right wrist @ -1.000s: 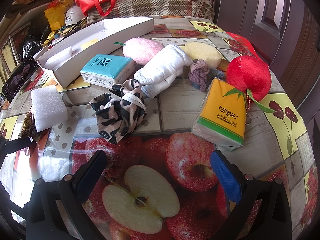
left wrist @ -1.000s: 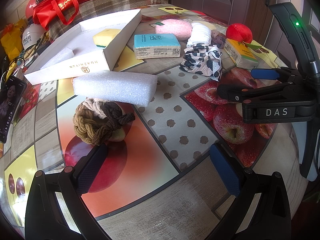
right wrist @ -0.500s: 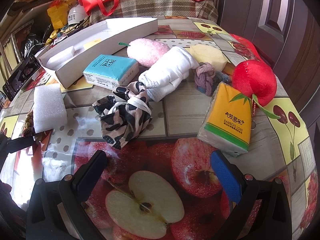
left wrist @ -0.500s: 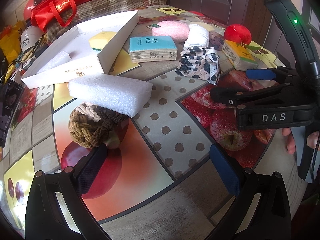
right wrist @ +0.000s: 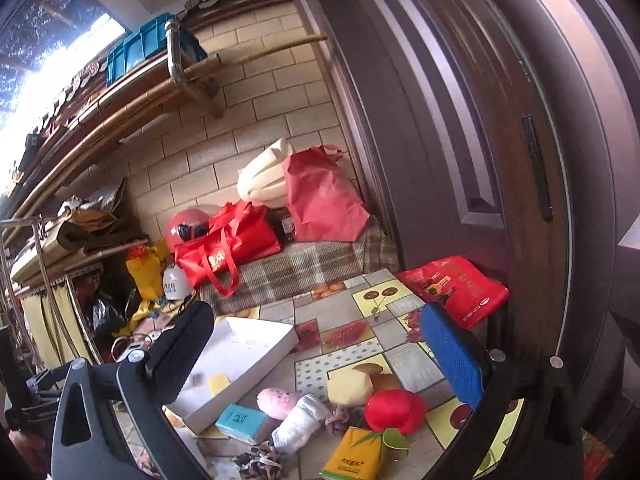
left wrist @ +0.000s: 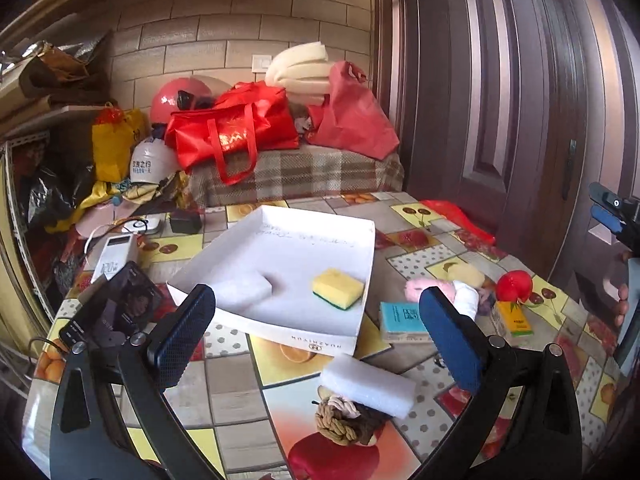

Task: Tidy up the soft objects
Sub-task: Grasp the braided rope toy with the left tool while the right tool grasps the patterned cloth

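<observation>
1. both claws hang raised above the fruit-print worktop [left wrist: 240, 364], the left claw [left wrist: 316, 332] spread wide and empty, the right claw [right wrist: 316, 354] likewise wide with nothing between its blue pads, apparently paused between picks.
2. the shallow white cardboard box [left wrist: 320, 342] serves as the landmark: inside it lie a yellow sponge with a green base [left wrist: 338, 288] and a white foam piece [left wrist: 244, 290], seemingly already sorted.
3. just in front of the box lies a white foam block [left wrist: 368, 386], its long axis running across the view, one end resting against a brown-and-cream braided rope knot [left wrist: 346, 420].
4. right of the box wait a teal tissue pack [left wrist: 400, 316], a pink fluffy ball [right wrist: 276, 402], a rolled white cloth [right wrist: 300, 424] and a red plush apple [right wrist: 394, 410], probably still to be boxed.
</observation>
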{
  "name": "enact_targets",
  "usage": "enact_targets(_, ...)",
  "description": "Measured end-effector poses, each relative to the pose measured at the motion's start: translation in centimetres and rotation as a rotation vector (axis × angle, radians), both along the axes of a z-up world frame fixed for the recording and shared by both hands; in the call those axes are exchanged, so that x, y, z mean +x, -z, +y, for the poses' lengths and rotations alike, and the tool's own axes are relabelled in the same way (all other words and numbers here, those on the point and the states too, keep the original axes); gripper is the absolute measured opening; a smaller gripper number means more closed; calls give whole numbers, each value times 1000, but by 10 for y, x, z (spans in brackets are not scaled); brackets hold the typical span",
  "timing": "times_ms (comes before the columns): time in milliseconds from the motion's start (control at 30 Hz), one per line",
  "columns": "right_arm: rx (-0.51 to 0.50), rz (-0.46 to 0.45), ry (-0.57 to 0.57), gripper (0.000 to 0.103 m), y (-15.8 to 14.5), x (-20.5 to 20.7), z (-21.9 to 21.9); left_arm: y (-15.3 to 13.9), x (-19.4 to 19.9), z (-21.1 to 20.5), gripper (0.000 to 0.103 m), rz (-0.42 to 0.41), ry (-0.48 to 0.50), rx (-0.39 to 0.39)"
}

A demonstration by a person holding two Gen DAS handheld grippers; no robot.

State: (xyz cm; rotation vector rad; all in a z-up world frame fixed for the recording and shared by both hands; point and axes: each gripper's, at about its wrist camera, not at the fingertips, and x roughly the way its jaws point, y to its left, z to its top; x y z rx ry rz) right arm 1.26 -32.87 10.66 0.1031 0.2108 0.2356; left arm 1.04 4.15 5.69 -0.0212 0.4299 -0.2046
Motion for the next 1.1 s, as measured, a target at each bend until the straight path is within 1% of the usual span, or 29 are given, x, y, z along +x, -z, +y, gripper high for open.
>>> enact_targets(67,-50,103,-61,103,22,11,9,19,6,-10,103,89,59,30)
enact_targets(133,-111,204,-113,103,49,17,21,41,6,-21,103,151,80,78)
enact_targets(200,-208,274,-168,103,73,18,39,59,7,-28,103,208,108,120)
enact_targets(267,-298,336,-211,103,92,21,59,70,8,-36,103,268,145,172)
enact_targets(333,-341,403,-260,103,106,29,77,75,8,-44,103,283,161,235)
enact_targets(400,-379,464,-272,103,120,40,91,76,11,-50,103,286,168,275)
enact_targets(467,-426,518,-263,102,133,52,103,81,17,-50,103,313,179,277)
enact_targets(533,-452,566,-249,102,145,65,111,88,22,-50,103,348,185,274)
enact_targets(700,-488,597,-222,101,160,79,120,103,33,-47,103,405,187,259)
enact_targets(733,-487,600,-221,96,162,82,121,104,35,-48,103,412,189,255)
enact_targets(767,-477,606,-222,88,163,84,121,106,37,-48,102,414,191,253)
enact_targets(800,-458,600,-223,86,161,86,121,107,38,-50,100,416,199,250)
enact_targets(833,-457,595,-217,75,160,86,121,108,39,-51,90,421,212,245)
enact_targets(867,-456,588,-224,62,159,86,122,108,39,-51,80,423,228,223)
enact_targets(900,-456,582,-238,55,158,84,123,107,39,-50,74,420,235,211)
enact_targets(933,-464,577,-243,51,158,82,124,105,38,-51,60,411,235,214)
enact_targets(967,-470,574,-250,50,158,81,125,105,37,-51,55,407,237,212)
enact_targets(1000,-470,569,-259,48,158,79,124,104,35,-50,53,403,233,210)
enact_targets(1033,-465,566,-266,44,157,76,123,104,33,-50,48,396,230,207)
enact_targets(1100,-439,550,-291,42,154,71,120,102,28,-49,45,382,218,198)
